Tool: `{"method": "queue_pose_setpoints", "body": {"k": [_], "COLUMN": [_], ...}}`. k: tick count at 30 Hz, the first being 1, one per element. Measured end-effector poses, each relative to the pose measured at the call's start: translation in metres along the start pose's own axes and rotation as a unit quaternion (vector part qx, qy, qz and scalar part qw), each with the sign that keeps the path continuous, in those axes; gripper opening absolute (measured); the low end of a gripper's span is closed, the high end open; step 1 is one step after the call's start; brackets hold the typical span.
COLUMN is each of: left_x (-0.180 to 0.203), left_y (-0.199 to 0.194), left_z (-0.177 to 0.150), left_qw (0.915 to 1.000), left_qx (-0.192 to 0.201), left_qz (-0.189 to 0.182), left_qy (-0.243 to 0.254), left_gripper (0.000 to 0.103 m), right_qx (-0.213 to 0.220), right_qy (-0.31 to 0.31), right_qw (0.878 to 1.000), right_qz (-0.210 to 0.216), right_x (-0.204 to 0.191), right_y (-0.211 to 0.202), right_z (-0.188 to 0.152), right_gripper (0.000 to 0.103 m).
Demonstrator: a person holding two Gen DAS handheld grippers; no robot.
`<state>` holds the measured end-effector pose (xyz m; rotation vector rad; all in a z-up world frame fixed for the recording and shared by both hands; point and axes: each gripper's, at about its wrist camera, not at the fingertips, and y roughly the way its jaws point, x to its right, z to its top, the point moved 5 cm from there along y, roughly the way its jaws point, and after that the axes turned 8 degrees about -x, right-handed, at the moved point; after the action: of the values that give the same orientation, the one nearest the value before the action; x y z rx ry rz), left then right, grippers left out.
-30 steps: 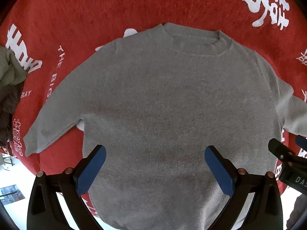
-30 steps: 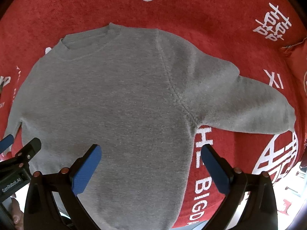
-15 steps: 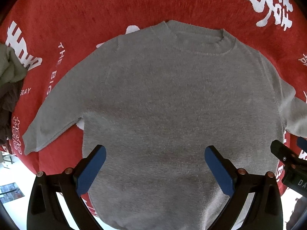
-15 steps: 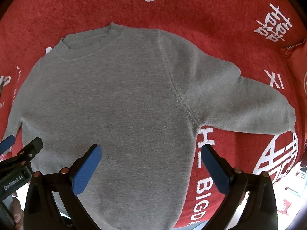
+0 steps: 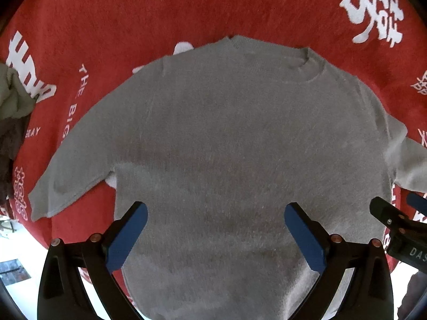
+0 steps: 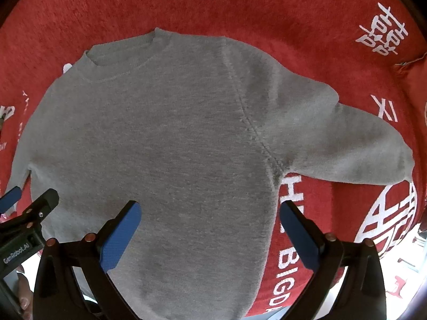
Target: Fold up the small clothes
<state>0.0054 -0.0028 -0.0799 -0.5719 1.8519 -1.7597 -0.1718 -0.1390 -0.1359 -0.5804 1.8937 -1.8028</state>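
A small grey sweater [image 5: 234,144] lies flat and face up on a red cloth, neck away from me, both sleeves spread out to the sides. It also shows in the right wrist view [image 6: 165,138]. My left gripper [image 5: 216,229] is open and empty, hovering above the sweater's lower body. My right gripper [image 6: 210,229] is open and empty above the sweater's lower right side; its right finger is over the red cloth. Each gripper shows at the edge of the other's view: the right one [image 5: 397,226], the left one [image 6: 24,216].
The red cloth [image 5: 160,13] with white lettering covers the whole surface. A heap of other clothes [image 5: 13,122] lies at the far left. The cloth's near edge drops off to a bright floor [image 6: 405,266] at the lower corners.
Both grippers have drawn back slightly toward the hem, so the sweater sits a little lower in both views. The sweater itself has not moved. Both grippers stay open.
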Motion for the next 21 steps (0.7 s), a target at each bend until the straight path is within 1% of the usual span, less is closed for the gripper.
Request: {"method": "queue_pose_setpoints", "body": {"k": [2, 5, 8, 11, 14, 15, 17, 21], "left_x": [0.001, 0.003, 0.004, 0.003, 0.004, 0.005, 0.005, 0.002], "left_y": [-0.002, -0.003, -0.001, 0.002, 0.003, 0.003, 0.003, 0.001], "left_z": [0.001, 0.001, -0.001, -0.003, -0.003, -0.003, -0.003, -0.002], "left_qw": [0.9999, 0.9997, 0.9997, 0.9996, 0.9996, 0.9995, 0.9994, 0.9993], "left_qx": [0.01, 0.01, 0.0, -0.015, -0.019, -0.02, -0.021, -0.019], "left_qz": [-0.005, -0.01, -0.012, -0.024, -0.019, -0.019, -0.023, -0.023], "left_qy": [0.01, 0.021, 0.021, 0.009, 0.011, 0.015, 0.019, 0.022], "left_gripper": [0.103, 0.103, 0.103, 0.103, 0.103, 0.103, 0.103, 0.103], "right_qx": [0.004, 0.015, 0.021, 0.03, 0.024, 0.016, 0.004, 0.002], "right_qy": [0.001, 0.002, 0.01, 0.013, 0.013, 0.011, 0.011, 0.018], "right_qw": [1.0, 1.0, 0.999, 0.999, 0.999, 1.0, 1.0, 1.0], "right_qz": [0.002, 0.012, 0.031, 0.031, 0.025, 0.019, 0.02, 0.022], "right_x": [-0.002, -0.003, -0.002, -0.001, -0.001, -0.001, -0.002, 0.001], "right_y": [-0.001, -0.005, -0.007, -0.01, -0.012, -0.011, -0.008, -0.009], "right_z": [0.0, 0.0, -0.001, 0.0, -0.001, -0.001, -0.001, -0.004], "right_gripper": [0.103, 0.103, 0.103, 0.103, 0.103, 0.103, 0.103, 0.103]}}
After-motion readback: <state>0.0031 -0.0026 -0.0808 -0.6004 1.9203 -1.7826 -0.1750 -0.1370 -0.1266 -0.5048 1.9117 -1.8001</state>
